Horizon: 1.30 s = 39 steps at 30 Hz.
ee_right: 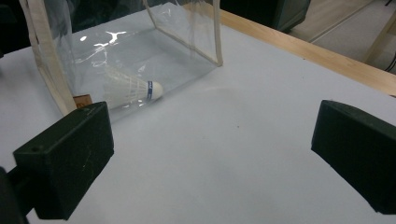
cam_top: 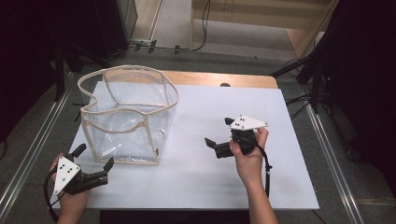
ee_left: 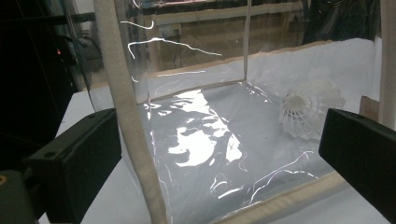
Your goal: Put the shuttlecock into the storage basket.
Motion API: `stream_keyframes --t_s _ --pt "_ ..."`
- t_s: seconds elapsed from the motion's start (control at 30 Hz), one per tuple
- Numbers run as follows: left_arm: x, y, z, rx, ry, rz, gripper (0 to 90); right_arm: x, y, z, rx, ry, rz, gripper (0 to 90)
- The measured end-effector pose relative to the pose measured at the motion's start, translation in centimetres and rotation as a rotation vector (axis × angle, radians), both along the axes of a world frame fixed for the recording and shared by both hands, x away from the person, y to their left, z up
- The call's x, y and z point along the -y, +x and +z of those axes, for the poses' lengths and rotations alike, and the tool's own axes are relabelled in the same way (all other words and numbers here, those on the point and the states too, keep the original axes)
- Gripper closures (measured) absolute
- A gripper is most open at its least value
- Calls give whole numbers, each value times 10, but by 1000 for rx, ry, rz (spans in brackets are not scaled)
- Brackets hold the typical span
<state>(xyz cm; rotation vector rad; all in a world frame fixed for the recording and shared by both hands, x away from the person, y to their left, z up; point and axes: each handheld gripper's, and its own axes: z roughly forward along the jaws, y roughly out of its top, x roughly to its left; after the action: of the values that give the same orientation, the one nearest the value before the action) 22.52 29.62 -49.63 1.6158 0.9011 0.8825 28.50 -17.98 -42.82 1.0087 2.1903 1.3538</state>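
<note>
A clear plastic bag [cam_top: 122, 136] with beige trim stands open-topped on the left half of the white table [cam_top: 210, 182]. A white shuttlecock [cam_top: 159, 136] lies on its side inside the bag, near the front right corner. My left gripper [cam_top: 94, 157] is open at the bag's front left corner, its jaws straddling the beige corner seam [ee_left: 135, 135] without closing on it. The shuttlecock [ee_left: 306, 109] lies behind the clear wall. My right gripper [cam_top: 219, 131] is open to the right of the bag, empty, pointing toward the bag [ee_right: 187, 32] and shuttlecock [ee_right: 133, 89].
A wooden strip [cam_top: 224, 79] runs along the table's far edge. Bare white tabletop [ee_right: 243, 140] stretches between the right gripper and the bag. A small brown tag [ee_right: 83, 100] sits at the bag's lower corner. Dark stands and cables surround the table.
</note>
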Motion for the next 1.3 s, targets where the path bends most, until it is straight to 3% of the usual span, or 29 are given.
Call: stream_keyframes --t_s 1.3 --pt "0 0 0 2 -1 0 0 51 -17 -32 -14 -8 -102 0"
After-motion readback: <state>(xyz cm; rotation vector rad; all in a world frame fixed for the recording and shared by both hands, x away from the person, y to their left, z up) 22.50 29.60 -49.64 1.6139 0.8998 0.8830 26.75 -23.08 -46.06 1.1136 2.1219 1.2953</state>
